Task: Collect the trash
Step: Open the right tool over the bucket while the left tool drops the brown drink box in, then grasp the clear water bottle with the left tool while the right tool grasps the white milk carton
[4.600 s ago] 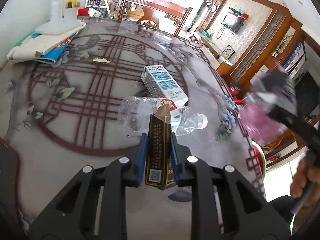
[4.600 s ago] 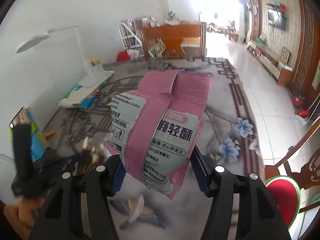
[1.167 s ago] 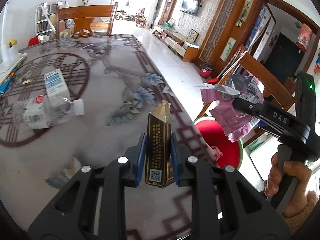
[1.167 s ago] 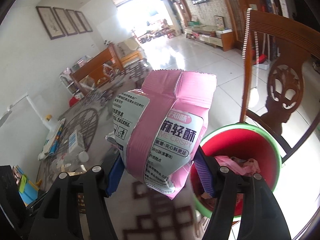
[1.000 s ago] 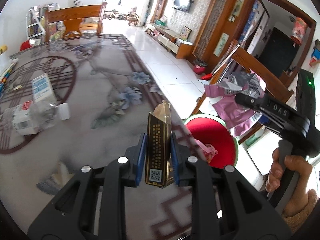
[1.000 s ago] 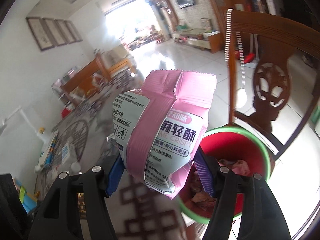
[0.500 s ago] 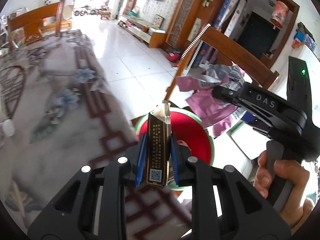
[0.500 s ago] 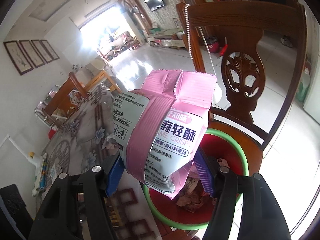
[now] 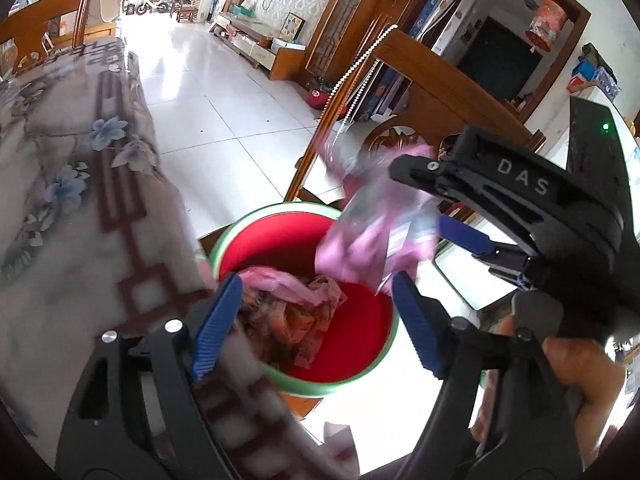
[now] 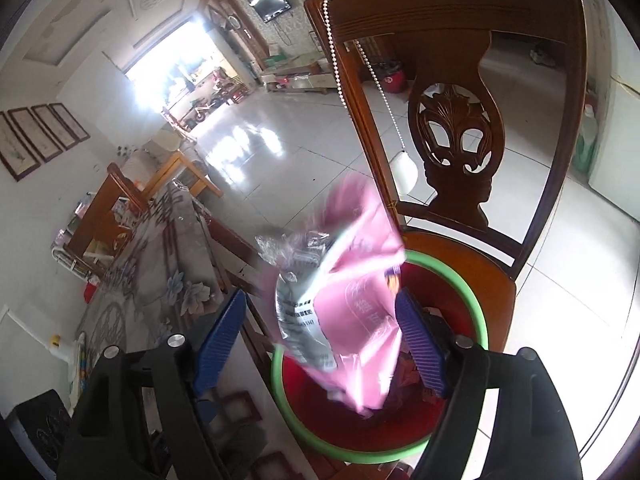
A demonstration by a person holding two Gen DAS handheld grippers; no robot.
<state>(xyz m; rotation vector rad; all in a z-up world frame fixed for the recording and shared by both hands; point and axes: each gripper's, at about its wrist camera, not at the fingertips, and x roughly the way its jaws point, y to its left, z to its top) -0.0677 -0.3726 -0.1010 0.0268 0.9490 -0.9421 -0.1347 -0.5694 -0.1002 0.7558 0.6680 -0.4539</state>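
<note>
Left gripper (image 9: pixel 316 320): jaws spread wide, nothing held. Red plastic bin with green rim (image 9: pixel 362 322): on the chair seat, crumpled wrappers inside. Blurred pink snack bag (image 10: pixel 352 320): loose between right gripper (image 10: pixel 320 336) pads, jaws parted, above the bin. Judged nearly deposited; remaining table trash not visible.

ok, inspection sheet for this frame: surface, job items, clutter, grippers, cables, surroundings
Surface: table with floral cloth, edge beside the bin.
Job's things: red bin with green rim on a chair seat, crumpled wrappers inside; pink snack bag blurred, over the bin between the open right fingers.
Clutter: nothing seen on the visible table part.
Grippers: left gripper open, empty, over the bin; right gripper open.
Cables: none; a bead cord hangs on the chair.
Surroundings: tiled floor, wall TV, wooden furniture.
</note>
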